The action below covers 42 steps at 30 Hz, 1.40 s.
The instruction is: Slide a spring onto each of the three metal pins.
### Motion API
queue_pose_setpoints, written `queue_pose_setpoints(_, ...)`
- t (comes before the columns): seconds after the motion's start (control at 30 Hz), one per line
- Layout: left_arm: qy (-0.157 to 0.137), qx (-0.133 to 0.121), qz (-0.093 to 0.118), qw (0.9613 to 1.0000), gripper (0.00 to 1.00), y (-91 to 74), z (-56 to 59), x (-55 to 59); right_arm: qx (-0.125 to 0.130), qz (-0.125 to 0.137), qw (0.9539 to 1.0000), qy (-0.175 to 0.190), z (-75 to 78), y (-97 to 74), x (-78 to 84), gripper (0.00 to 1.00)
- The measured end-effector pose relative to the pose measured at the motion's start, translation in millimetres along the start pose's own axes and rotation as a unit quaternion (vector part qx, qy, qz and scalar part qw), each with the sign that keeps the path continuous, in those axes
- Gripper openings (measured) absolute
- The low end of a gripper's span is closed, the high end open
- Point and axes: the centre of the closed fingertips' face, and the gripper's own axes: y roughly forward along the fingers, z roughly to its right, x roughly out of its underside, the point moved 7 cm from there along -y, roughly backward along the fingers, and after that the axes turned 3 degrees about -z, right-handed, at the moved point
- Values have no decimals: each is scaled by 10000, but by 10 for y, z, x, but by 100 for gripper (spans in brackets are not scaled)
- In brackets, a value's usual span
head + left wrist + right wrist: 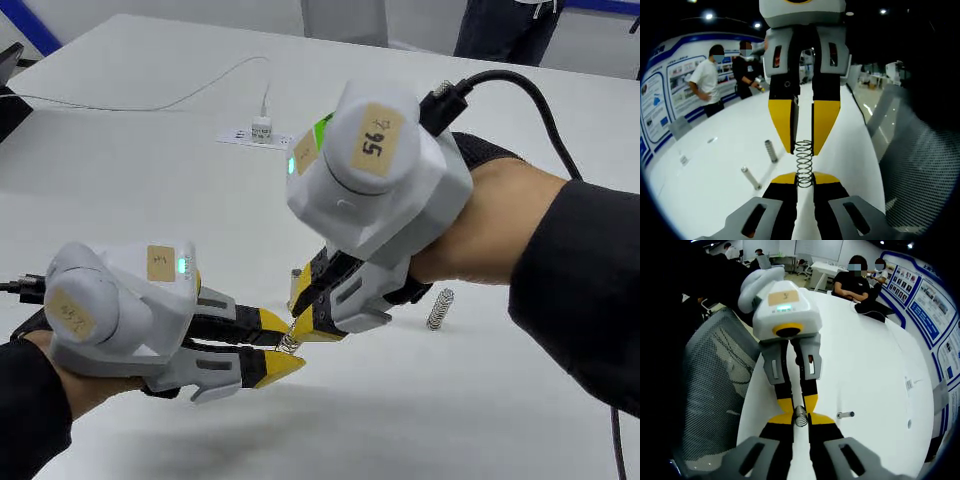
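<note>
Spring (804, 162) between left gripper (804, 179) jaws; right gripper (804, 149) jaws too

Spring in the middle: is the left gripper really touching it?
Touching. The left gripper view shows the spring with its lower coils pinched between the yellow tips of the left gripper.

The premises were an open-plan office with exhibition space. Blue-trimmed display boards (662, 100) lined the wall at nine o'clock in the left gripper view, round ceiling spotlights (708, 16) at eleven. A white worktable (130, 200) carried a white power strip (240, 136). In the right gripper view a grey mesh office chair (715, 375) stood at nine o'clock, a seated person (856, 284) at one.
</note>
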Motion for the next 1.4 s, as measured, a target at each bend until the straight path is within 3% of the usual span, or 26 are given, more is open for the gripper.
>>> queue_pose_setpoints(0.63, -132, -68, 244, 9996, 11, -18, -26, -52, -84, 99, 9995, 297, 45, 82, 73, 14)
queue_pose_setpoints(1.4, -188, -196, 318, 9991, 14, -27, -53, -71, -51, -7, 9999, 161, 104, 45, 31, 12)
